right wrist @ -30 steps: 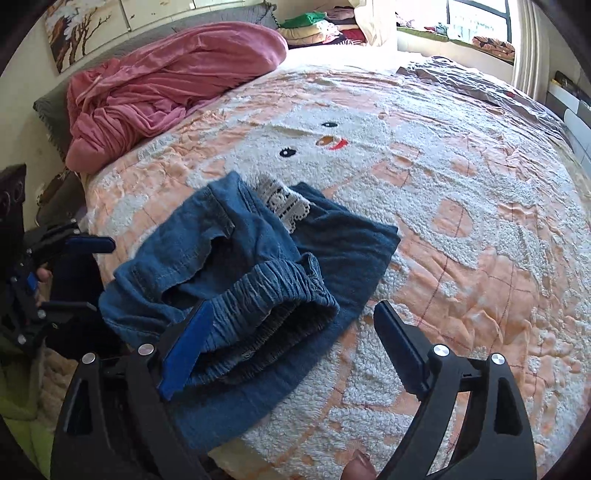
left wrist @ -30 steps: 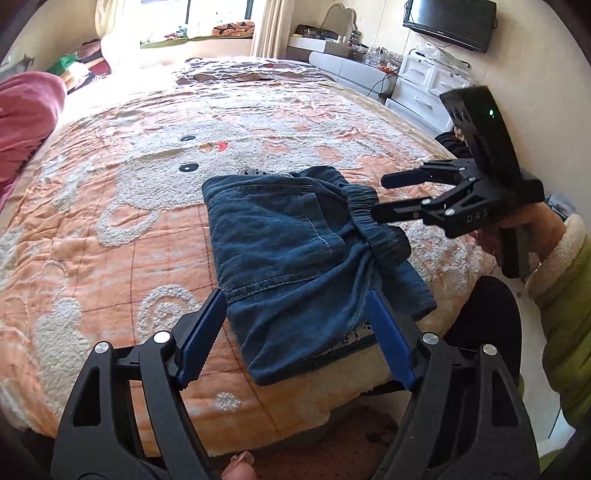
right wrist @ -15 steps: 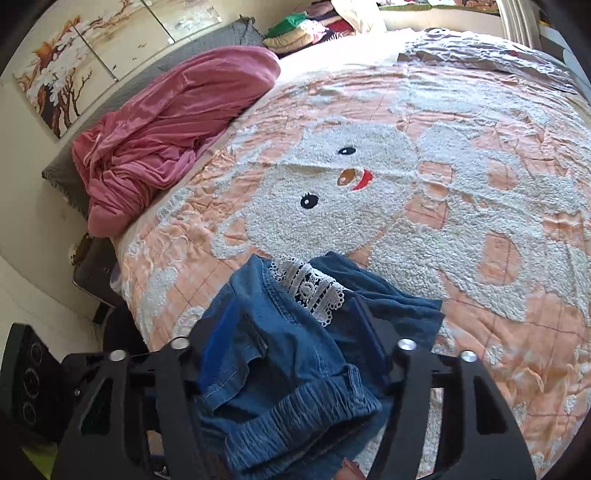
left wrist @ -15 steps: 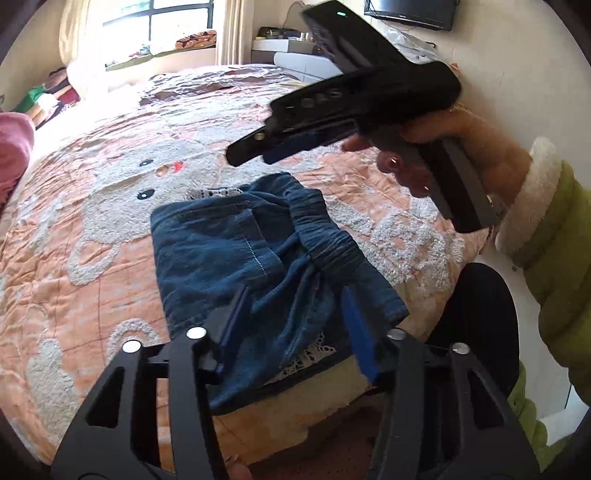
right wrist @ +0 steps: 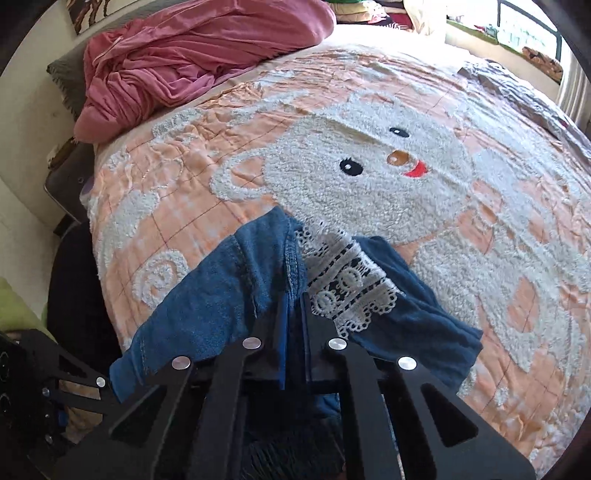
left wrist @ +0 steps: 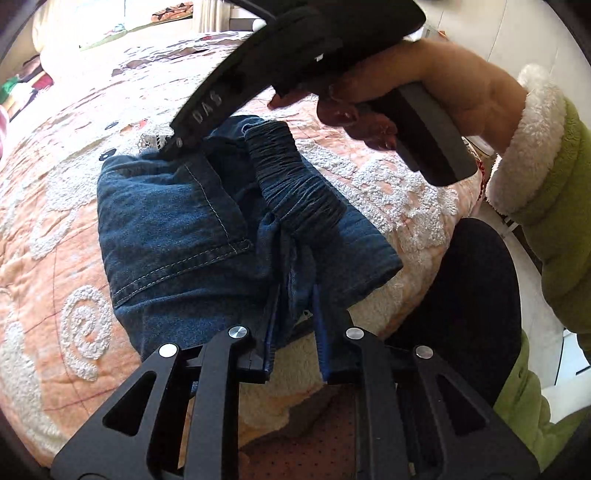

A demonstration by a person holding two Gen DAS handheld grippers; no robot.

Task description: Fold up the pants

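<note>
Blue denim pants (left wrist: 177, 229) lie folded at the near edge of the bed, with the gathered elastic waistband (left wrist: 295, 184) on top and white lace trim (right wrist: 343, 280) at the far side. My left gripper (left wrist: 293, 306) is shut on the near edge of the pants. My right gripper (right wrist: 294, 314) is shut on the denim next to the lace at the far side; it also shows in the left wrist view (left wrist: 177, 147), reaching over the pants from the right, held by a hand in a green sleeve.
The bed has an orange quilt (right wrist: 480, 229) with a white fluffy animal face. A heap of pink cloth (right wrist: 192, 62) lies at the bed's head. The bed's edge (left wrist: 424, 266) runs just right of the pants. A window (left wrist: 122, 18) is beyond the bed.
Both grippers were open a second ago and have closed on the pants. The right gripper moved over the pants to the far, lace side; the left gripper moved in to the near edge.
</note>
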